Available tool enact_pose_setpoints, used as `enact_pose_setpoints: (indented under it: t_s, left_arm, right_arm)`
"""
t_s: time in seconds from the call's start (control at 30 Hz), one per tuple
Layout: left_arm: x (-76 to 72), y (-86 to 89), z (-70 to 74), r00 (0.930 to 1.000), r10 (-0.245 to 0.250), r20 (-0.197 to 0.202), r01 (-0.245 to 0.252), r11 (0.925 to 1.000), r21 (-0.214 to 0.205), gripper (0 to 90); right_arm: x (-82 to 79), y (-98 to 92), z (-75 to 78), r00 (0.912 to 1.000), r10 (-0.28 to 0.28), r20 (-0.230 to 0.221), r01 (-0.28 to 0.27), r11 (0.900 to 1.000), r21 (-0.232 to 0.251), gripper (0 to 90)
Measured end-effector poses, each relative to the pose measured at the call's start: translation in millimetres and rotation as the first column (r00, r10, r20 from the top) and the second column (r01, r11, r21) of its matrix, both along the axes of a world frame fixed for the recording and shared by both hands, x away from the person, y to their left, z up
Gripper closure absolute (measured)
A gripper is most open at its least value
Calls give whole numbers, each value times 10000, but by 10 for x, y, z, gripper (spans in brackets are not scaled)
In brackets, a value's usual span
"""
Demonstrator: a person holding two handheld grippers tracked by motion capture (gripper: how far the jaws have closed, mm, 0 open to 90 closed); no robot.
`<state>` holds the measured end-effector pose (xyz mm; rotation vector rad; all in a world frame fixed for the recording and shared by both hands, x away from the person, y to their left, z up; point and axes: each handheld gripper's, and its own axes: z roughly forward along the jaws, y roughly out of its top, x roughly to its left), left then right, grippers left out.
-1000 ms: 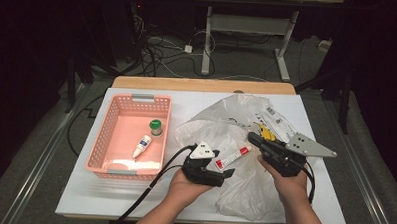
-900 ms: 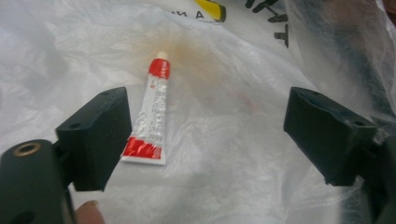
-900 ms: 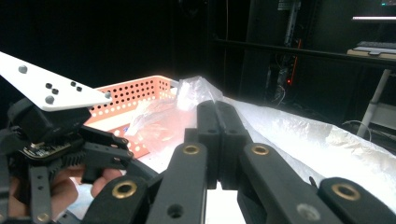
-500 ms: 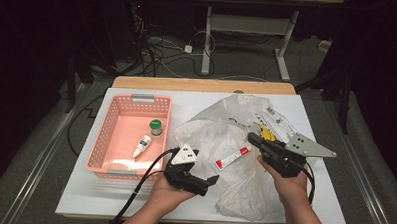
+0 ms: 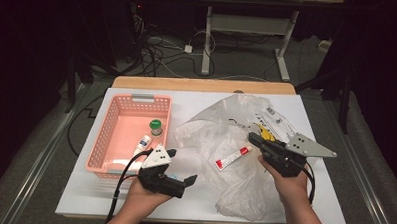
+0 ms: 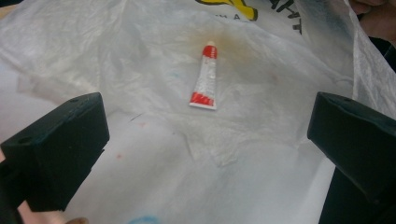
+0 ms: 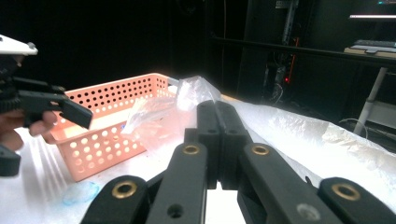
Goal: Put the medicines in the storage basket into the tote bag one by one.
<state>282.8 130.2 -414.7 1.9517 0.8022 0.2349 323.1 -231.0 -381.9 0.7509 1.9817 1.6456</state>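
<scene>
A small red-and-white tube (image 5: pixel 231 158) (image 6: pixel 205 77) lies on a crumpled clear plastic bag (image 5: pixel 220 138) (image 6: pixel 140 56) (image 7: pixel 299 135) in the middle of the table. My left gripper (image 5: pixel 181 166) (image 6: pixel 205 135) is left of the bag, near the table's front. It points at the tube; its jaws have just been opening and stand wide with nothing between them. My right gripper (image 5: pixel 251 138) (image 7: pixel 217 116) is shut at the bag's right part. Whether it pinches the film I cannot tell.
A pink perforated basket (image 5: pixel 97 148) (image 7: pixel 107 135) stands at the left, holding a green-capped jar (image 5: pixel 156 126) and a small white bottle (image 5: pixel 143 142). The white tabletop (image 5: pixel 84 188) ends in a wooden strip at the far side. Cables lie on the floor beyond.
My left gripper has drawn back to the left, away from the tube, and its jaws have spread. The tube now lies alone on the bag. The right gripper has not moved.
</scene>
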Motion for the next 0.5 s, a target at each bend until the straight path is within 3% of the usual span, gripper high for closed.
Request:
enact_pose_setpoints:
  t_s: [0.13, 0.27, 0.4, 0.5]
  left_arm:
    - [-44, 152, -17, 9994, 354, 5, -354, 9993, -150, 0]
    - [-33, 307, -7, 9973, 733, 49, -733, 9973, -45, 0]
    - [7, 513, 43, 9911, 1325, 98, -1322, 9907, -315, 0]
    - [42, 660, 48, 9857, 1684, 55, -1682, 9854, -279, 0]
  right_arm:
    - [5, 4, -15, 10000, -12, -70, 12, 10000, -19, 900]
    - [6, 19, -28, 9999, -5, -119, 4, 10000, -56, 900]
    - [6, 25, -34, 10000, 33, -74, -34, 9999, -112, 900]
    - [8, 30, -28, 10000, 14, -38, -14, 10000, -24, 900]
